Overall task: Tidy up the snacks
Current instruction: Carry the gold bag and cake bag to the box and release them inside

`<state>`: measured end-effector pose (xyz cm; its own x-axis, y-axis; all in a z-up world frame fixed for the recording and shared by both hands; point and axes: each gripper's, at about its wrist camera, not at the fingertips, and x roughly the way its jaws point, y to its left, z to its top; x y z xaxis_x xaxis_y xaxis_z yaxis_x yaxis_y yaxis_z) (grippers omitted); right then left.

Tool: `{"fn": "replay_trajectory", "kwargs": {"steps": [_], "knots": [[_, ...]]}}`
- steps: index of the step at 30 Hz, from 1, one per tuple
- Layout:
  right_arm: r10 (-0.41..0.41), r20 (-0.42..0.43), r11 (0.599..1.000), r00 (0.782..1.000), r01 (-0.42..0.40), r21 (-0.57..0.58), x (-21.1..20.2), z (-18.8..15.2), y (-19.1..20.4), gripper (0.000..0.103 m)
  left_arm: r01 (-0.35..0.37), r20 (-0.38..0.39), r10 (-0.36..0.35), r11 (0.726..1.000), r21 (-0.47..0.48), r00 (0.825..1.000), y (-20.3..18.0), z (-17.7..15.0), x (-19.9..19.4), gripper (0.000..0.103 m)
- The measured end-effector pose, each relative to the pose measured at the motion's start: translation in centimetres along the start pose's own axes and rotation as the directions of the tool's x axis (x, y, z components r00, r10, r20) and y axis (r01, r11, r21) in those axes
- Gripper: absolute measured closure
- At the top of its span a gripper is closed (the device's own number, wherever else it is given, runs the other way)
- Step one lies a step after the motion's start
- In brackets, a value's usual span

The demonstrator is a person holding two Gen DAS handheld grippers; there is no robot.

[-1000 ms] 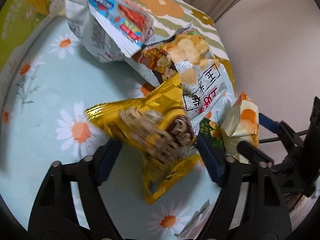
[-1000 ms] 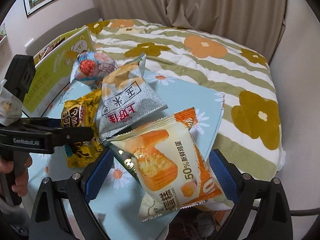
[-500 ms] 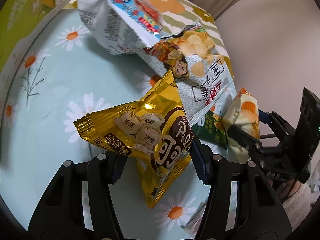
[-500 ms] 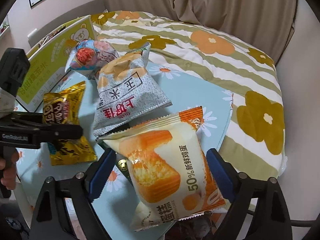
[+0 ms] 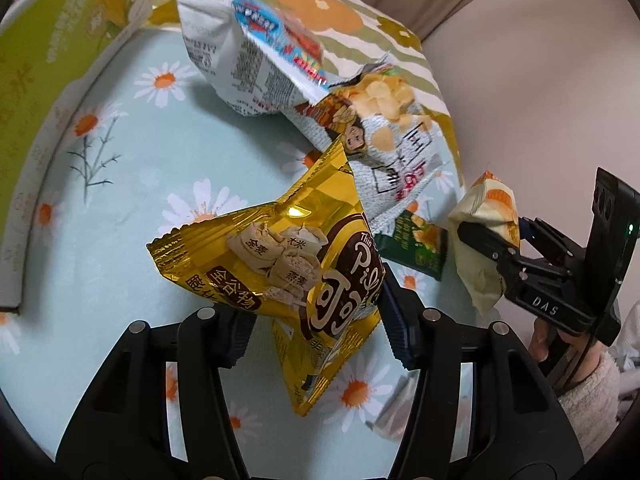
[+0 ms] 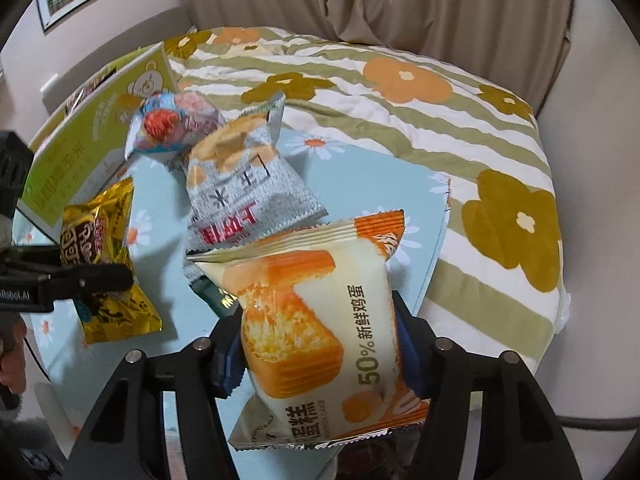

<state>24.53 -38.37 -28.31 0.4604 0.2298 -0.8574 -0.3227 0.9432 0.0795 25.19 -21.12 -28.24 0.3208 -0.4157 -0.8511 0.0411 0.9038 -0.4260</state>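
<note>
My left gripper (image 5: 316,326) is shut on a gold snack bag (image 5: 288,264) and holds it above the daisy-print cloth (image 5: 132,168). My right gripper (image 6: 316,344) is shut on an orange-and-cream cake packet (image 6: 320,308), lifted off the cloth. That packet also shows in the left wrist view (image 5: 486,236) at the right. The gold bag shows in the right wrist view (image 6: 100,240) at the left. A silver chip bag (image 6: 244,192), a blue-and-white bag (image 6: 176,124) and a dark green packet (image 5: 416,246) lie on the cloth.
A green cardboard box (image 5: 52,60) stands along the cloth's left side. Behind lies a striped flower quilt (image 6: 400,92) with a curtain (image 6: 420,0) beyond it. The cloth's right edge (image 6: 440,236) drops off beside the quilt.
Both grippers have closed on their packets. The gold bag and the cake packet have risen off the cloth, and the left gripper has drawn back from the pile.
</note>
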Motion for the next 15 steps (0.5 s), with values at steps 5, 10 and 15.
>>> {"fn": "replay_trajectory", "kwargs": {"steps": [5, 10, 15], "knots": [[0.020, 0.037, 0.999, 0.999, -0.022, 0.048, -2.8, 1.0, 1.5, 0.046, 0.023, 0.036, -0.023, 1.000, 0.021, 0.999, -0.2, 0.1, -3.9, 0.051], [0.026, 0.110, 0.998, 0.994, -0.033, 0.057, -6.5, 3.0, 4.4, 0.046, 0.037, 0.096, -0.042, 0.998, 0.055, 0.995, 0.0, 0.5, -9.2, 0.051], [0.044, 0.171, 0.997, 0.984, -0.054, 0.051, -9.6, 6.0, 8.2, 0.046, 0.032, 0.166, -0.043, 0.997, 0.064, 0.985, 1.8, 1.3, -14.9, 0.051]]}}
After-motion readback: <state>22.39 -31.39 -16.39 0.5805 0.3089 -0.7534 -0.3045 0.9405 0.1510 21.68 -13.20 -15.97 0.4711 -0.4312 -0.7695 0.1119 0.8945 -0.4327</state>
